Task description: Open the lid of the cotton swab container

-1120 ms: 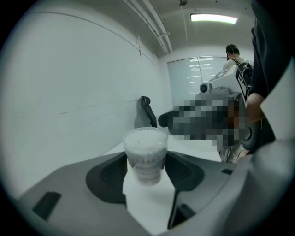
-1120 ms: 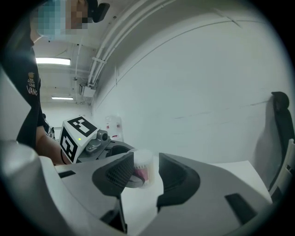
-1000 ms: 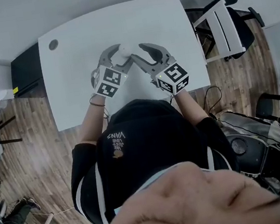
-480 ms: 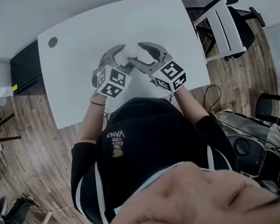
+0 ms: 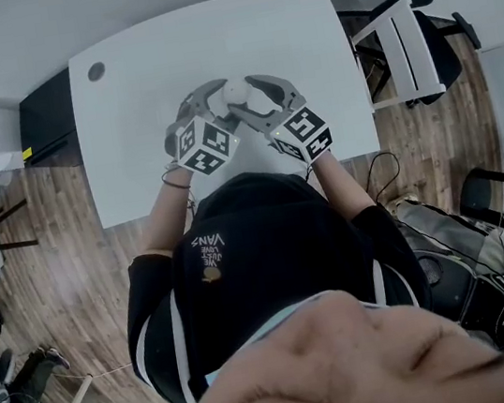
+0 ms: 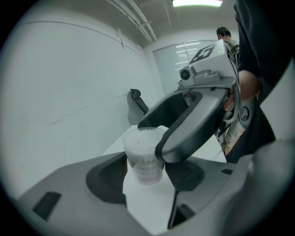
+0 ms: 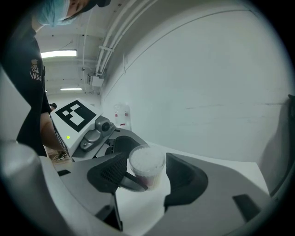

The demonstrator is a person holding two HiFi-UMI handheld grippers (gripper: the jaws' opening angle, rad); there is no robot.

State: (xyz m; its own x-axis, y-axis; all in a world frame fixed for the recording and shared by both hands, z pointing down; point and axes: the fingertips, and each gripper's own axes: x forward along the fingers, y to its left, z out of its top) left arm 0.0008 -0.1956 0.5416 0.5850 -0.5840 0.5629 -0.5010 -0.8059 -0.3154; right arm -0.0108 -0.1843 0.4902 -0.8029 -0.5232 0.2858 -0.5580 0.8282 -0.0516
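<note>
Closing in over the past second, both grippers meet around the cotton swab container (image 5: 236, 89) at the table's (image 5: 140, 90) centre in the head view. Left gripper view: the left gripper (image 6: 146, 173) clamps its body. Right gripper view: the right gripper (image 7: 146, 177) pinches the lid (image 7: 146, 161), so pulling looks ready to begin.

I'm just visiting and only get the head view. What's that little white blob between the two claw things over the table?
Observer: A clear cotton swab container, upright. The left gripper view shows it plainly.
Operator: Is anything actually holding it?
Observer: Yes. The left gripper has its jaws shut on the container's body.
Operator: And the other claw?
Observer: The right gripper has its jaws on either side of the lid, pressed against it. The lid is not off yet.
</note>
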